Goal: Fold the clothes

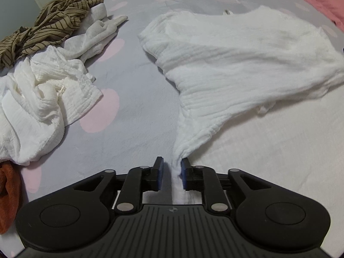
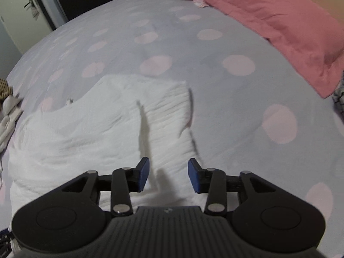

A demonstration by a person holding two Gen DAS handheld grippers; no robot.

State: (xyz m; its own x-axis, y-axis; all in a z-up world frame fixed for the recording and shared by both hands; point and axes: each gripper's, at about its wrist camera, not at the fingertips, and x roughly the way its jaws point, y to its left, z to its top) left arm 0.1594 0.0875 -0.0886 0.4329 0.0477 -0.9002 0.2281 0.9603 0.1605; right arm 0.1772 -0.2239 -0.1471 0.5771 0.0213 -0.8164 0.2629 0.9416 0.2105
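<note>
The crinkled white garment [image 1: 236,60] lay flat on the dotted bed [image 1: 133,129], one corner between the parted left gripper [image 1: 172,172], right gripper [image 2: 168,176] apart and empty.

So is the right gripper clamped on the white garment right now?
No, the right gripper is open above the white garment, its blue pads apart with nothing pinched between them.
</note>
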